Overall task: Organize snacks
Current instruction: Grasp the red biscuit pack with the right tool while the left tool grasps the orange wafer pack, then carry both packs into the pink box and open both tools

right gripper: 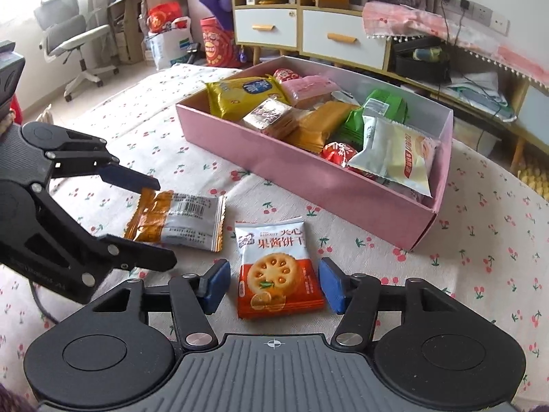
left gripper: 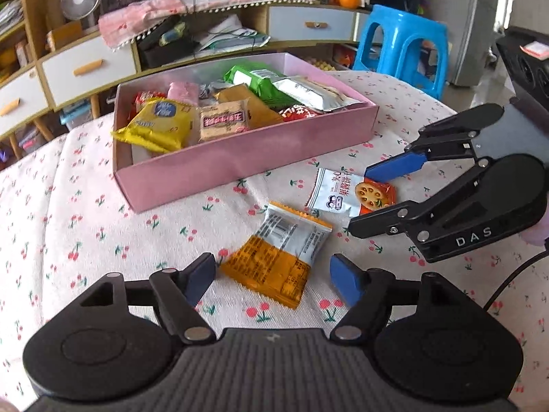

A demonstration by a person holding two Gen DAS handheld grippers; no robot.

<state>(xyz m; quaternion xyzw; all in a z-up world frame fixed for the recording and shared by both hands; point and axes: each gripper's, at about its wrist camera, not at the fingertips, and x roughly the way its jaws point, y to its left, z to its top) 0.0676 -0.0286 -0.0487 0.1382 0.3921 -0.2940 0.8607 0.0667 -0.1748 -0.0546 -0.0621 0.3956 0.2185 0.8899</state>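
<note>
A pink box holds several snack packets. Two packets lie on the cherry-print tablecloth in front of it. An orange and silver packet lies between the open fingers of my left gripper. A white and red biscuit packet lies between the open fingers of my right gripper. Neither gripper is closed on its packet.
A cabinet with white drawers and an open shelf stands behind the table. A blue plastic stool stands at the far right edge. An office chair and bags stand on the floor to the left.
</note>
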